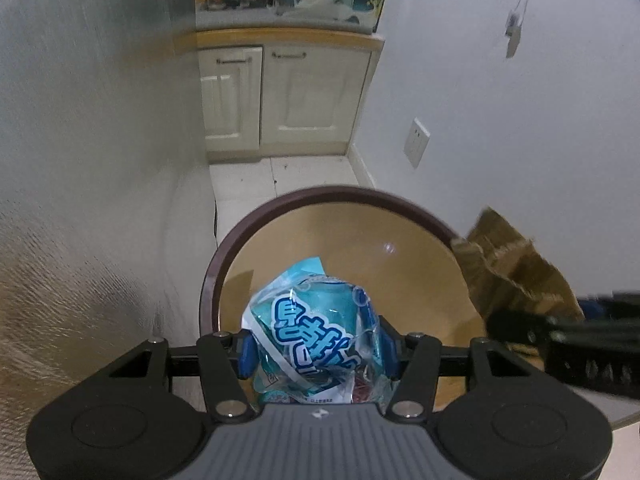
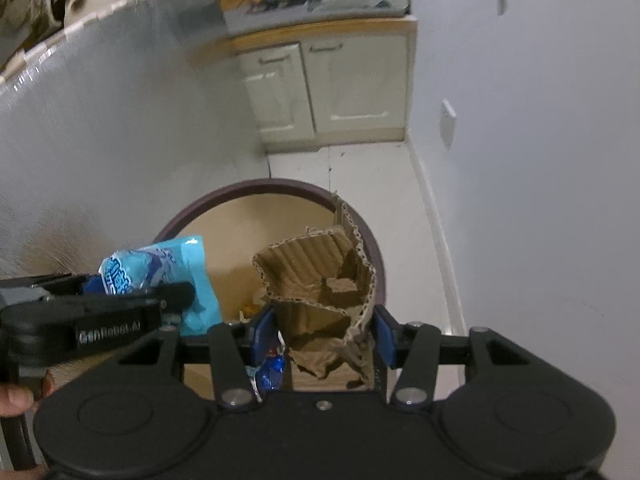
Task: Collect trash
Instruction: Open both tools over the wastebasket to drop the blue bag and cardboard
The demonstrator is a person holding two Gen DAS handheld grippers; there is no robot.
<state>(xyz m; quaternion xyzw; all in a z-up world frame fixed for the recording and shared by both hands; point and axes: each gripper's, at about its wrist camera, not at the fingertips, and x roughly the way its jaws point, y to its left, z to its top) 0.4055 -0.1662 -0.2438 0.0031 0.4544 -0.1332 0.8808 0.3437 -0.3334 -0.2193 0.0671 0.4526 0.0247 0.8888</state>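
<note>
- Round waste bin with dark brown rim and tan inner wall stands on the white tiled floor, in a corridor between a grey textured panel on the left and a pale wall on the right.
- Bin's left rim sits just beside the panel; on the right, a strip of bare floor runs along the white skirting board.
- Beyond the bin, open floor reaches a cream two-door cabinet at the far end.
- Left gripper: blue fingers clamped on a crinkled light-blue plastic snack wrapper with white lettering, held above the bin mouth.
- Wrapper's long axis runs away from the gripper, its free end pointing out over the bin interior.
- Right gripper: blue fingers closed on a torn piece of brown corrugated cardboard, also above the bin, towards its right rim.
- Cardboard stands roughly upright out of the fingers, flutes running mostly lengthwise, top edge ragged and bent.
- The two grippers are side by side, near each other, both pointing steeply down.
- Bin contents, right wrist view: small scraps at the bottom, including a blue-and-red wrapper; details too blurred to name.
- A fingertip shows at the lower left of the right wrist view.
</note>
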